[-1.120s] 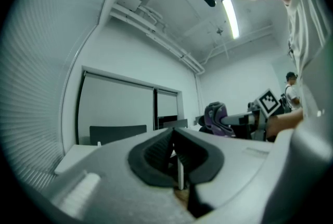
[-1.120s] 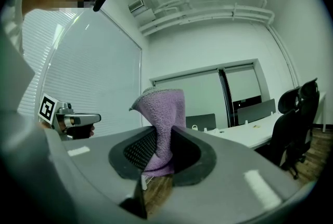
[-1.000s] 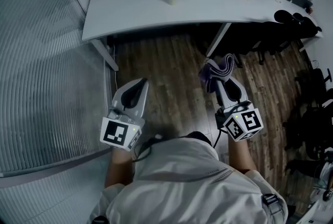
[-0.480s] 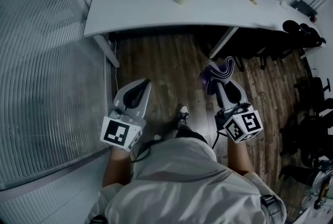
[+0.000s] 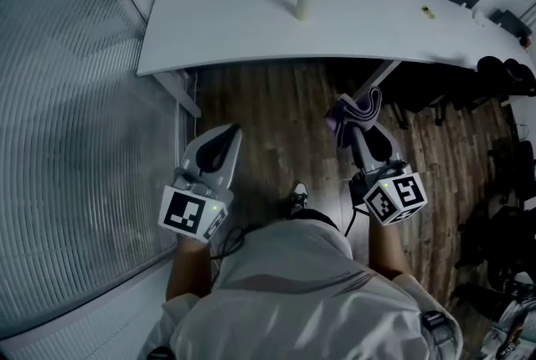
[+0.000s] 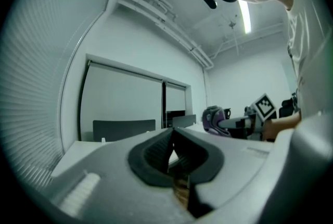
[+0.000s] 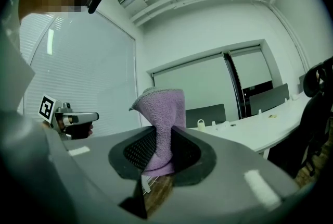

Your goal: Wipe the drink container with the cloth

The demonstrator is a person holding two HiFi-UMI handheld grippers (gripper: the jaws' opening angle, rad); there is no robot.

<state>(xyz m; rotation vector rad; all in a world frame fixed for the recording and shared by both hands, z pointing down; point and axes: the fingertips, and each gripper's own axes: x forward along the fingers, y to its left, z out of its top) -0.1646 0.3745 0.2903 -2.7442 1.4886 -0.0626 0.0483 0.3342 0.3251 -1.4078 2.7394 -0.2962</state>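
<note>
Plainly, the drink container (image 5: 306, 1) stands near the far edge of the white table (image 5: 209, 28), about midway along it and well apart from both grippers. Tipping looks the likeliest trouble: it seems narrow and light, so a push from the purple cloth (image 7: 161, 124) pinched in the right gripper (image 5: 353, 120) could topple it unless the left gripper (image 5: 228, 132), jaws pressed together on nothing, opens to steady it. Both forearms are held low before the body, grippers pointing toward the table.

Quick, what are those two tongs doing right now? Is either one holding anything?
Left tongs: closed, nothing between them.
Right tongs: closed on the purple cloth.
</note>
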